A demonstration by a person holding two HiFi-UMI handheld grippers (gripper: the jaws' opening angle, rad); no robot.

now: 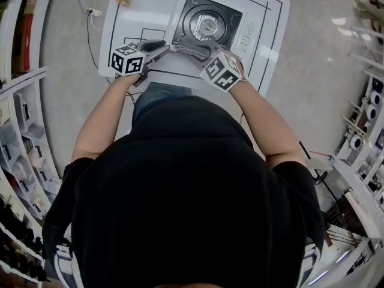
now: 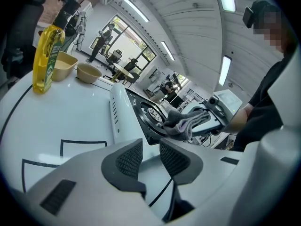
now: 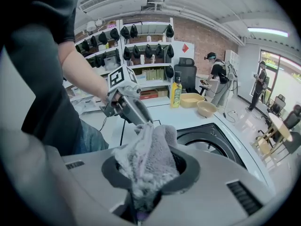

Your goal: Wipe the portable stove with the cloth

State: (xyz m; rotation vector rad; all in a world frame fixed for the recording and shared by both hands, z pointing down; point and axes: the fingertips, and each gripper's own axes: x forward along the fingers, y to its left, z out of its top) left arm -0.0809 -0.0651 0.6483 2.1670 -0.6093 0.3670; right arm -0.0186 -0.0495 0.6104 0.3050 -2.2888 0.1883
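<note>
1. The person stands at the white table [image 1: 270, 23], and the portable stove [image 1: 207, 20] sits dead ahead at twelve o'clock. Its black top faces up, with the round burner ring [image 1: 207, 21] in the middle.
2. Look at the right gripper [image 3: 150, 173]: its jaws are clamped on the cloth [image 3: 148, 157]. The cloth is a grey, fluffy wad that fills the gap and bulges out past the tips.
3. That cloth is right at the stove's near edge, about six o'clock from the burner ring and over the black top. From here I can't tell whether it is pressing on the metal or just above it.
4. Now the left gripper [image 2: 150, 157]: its jaws stand a narrow way apart with nothing between the ribbed pads. Only white table top shows through the gap.
5. It is held low beside the stove's near left corner, roughly seven o'clock from the burner ring. Its tips point across at the other gripper's tips, and the two pairs are close together.
6. At the table's far corner, at eleven o'clock from the person, a yellow bottle [image 2: 47, 55] stands upright. Two tan bowls [image 2: 64, 66] sit just beside it, well apart from the stove.
7. Black lines [image 1: 264, 17] are marked on the table top, boxing in the stove.
</note>
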